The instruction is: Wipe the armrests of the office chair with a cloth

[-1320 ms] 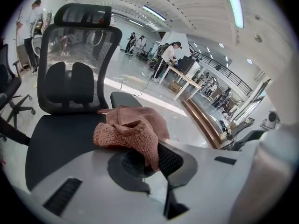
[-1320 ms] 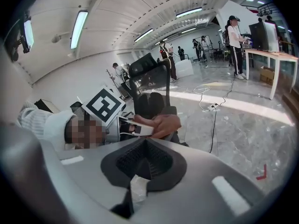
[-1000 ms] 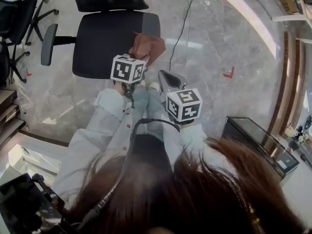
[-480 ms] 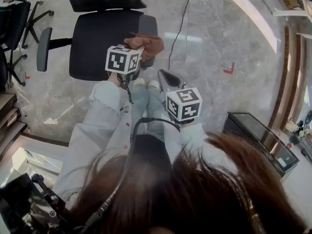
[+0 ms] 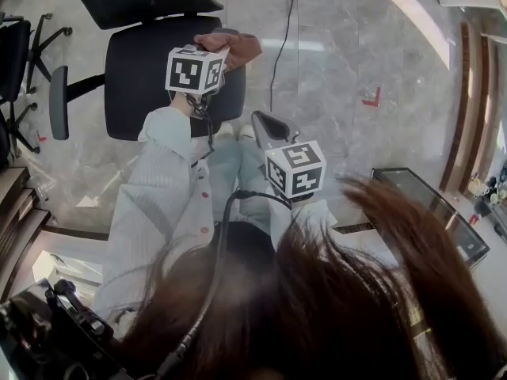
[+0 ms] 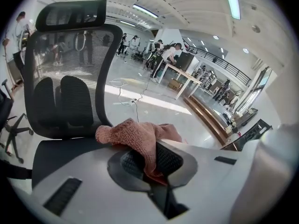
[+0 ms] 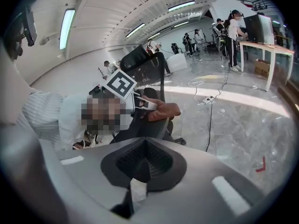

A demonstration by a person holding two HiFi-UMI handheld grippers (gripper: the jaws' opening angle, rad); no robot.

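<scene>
Two grippers show. The left gripper is clamped on a pink-brown cloth, which lies at the right armrest of the black office chair, on the far side. The right gripper hangs nearer, its jaws together, holding nothing.

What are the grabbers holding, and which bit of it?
The left gripper pinches the pink cloth by a bunched fold; the rest bulges out past its jaws. The right gripper holds nothing, its jaws together.
</scene>
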